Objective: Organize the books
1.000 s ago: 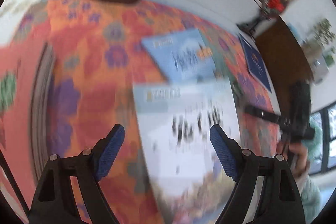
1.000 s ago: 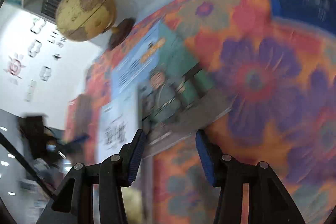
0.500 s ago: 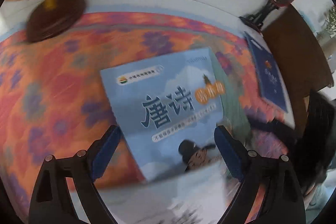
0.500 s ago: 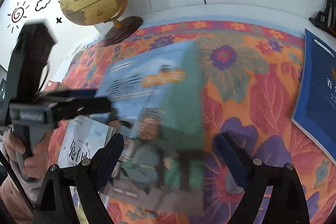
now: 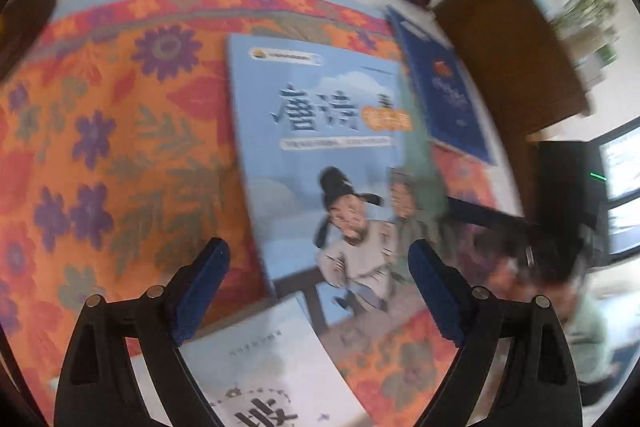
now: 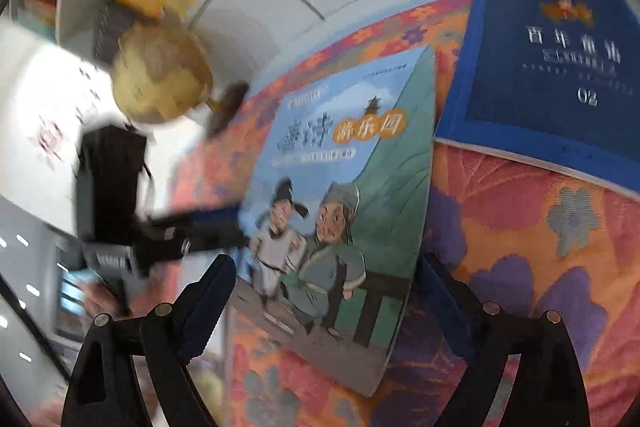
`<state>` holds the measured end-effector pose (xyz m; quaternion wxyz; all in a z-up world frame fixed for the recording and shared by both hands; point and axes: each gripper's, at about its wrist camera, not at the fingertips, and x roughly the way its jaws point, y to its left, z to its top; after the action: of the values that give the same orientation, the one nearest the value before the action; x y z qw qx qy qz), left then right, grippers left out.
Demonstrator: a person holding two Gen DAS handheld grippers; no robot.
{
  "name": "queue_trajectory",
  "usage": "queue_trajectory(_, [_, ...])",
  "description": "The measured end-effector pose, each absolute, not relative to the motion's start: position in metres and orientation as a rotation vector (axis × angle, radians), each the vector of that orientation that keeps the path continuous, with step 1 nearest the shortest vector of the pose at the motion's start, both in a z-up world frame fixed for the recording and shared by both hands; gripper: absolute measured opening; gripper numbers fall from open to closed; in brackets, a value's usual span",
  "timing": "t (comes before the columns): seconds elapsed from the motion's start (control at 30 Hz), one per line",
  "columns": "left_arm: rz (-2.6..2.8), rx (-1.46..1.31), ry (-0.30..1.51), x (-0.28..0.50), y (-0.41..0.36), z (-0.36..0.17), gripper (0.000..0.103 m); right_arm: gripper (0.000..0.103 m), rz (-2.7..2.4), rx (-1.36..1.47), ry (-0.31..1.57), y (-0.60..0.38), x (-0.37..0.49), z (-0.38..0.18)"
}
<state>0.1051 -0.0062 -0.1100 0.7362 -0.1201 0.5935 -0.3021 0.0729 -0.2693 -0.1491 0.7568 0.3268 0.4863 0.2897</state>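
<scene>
Both claws spread over the light-blue book [image 5: 320, 147]
Left gripper [image 5: 318, 293] gapes, having just widened; right gripper [image 6: 324, 297] eased narrower, nothing pinched. Navy book [image 6: 540, 67] lies just beside it.

We read 唐诗 and, in an orange badge, 游乐园 on the light blue book [image 6: 344, 163]; the dark blue book [image 6: 552, 67] carries the number 02

1. Your left tool [image 5: 318, 277] stands wide open, its jaws having just been opening, with nothing pinched.
2. Beneath it the light-blue book [image 5: 320, 147] lies flat on the floral cloth [image 5: 100, 147].
3. A white book [image 5: 272, 371] overlaps its near corner.
4. A navy book [image 5: 448, 99] lies beside it, perhaps touching; blur hides the edge.
</scene>
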Motion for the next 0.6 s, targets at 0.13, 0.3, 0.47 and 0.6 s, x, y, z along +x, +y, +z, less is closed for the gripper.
queue_trajectory(0.13, [-0.695, -0.421, 1.307, 0.12, 0.008, -0.115, 0.09, 0.071, 0.608, 0.696, 1.054, -0.266, 0.082, -0.15])
queue_trajectory(0.3, [-0.581, -0.26, 1.238, 0.114, -0.006, -0.097, 0.09, 0.022, 0.58, 0.712, 1.039, -0.264, 0.083, -0.153])
queue_trajectory(0.47, [-0.596, -0.263, 1.224, 0.115, -0.001, -0.078, 0.087, 0.018, 0.568, 0.632, 0.958, -0.256, 0.077, -0.133])
queue_trajectory(0.6, [-0.546, -0.185, 1.167, 0.114, -0.004, -0.057, 0.087, 0.018, 0.593, 0.583, 0.912, -0.25, 0.074, -0.106])
